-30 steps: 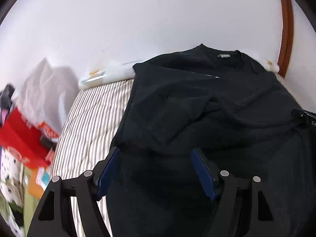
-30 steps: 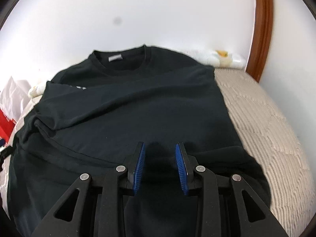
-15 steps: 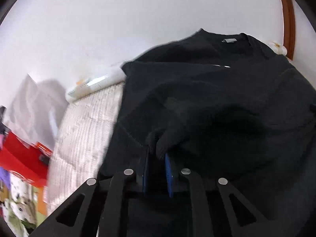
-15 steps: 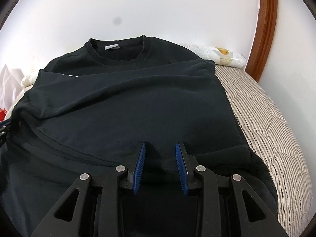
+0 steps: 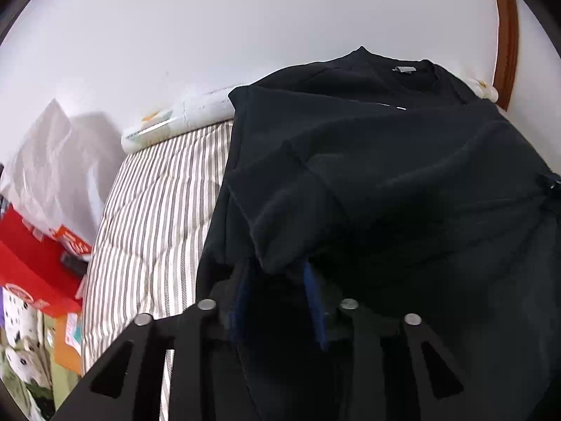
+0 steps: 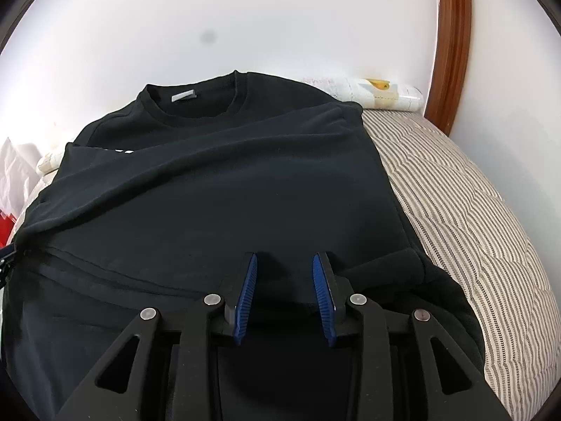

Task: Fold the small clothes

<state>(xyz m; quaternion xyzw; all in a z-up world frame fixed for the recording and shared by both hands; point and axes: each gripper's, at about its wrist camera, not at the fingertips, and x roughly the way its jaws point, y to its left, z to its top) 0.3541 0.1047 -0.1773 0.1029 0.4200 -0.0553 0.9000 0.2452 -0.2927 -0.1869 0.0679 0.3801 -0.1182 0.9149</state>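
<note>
- We have a black T-shirt lying on the striped bedcover, collar at 12 o'clock in both wrist views, its grey neck label facing up.
- Half a second ago our left gripper had its pads nearly together, pinching a bunch of the sleeve. Now the blue pads stand moderately apart, and a fold of the sleeve drapes over their tips, so we read it as letting go, not clamping.
- A second ago that gripper stood wide open over flat cloth. The sleeve has since been drawn inward and rests as a flap across the body of the shirt, around 10 o'clock from the pads.
- Our right gripper is unchanged: pads apart with nothing between them, hovering low over the hem area at 6 o'clock.
- We judge the left-sleeve tuck as roughly done. The flap looks lumpy, so it may want smoothing before the next fold.
- The white bag and red box sit at 9 o'clock, off the bed.
</note>
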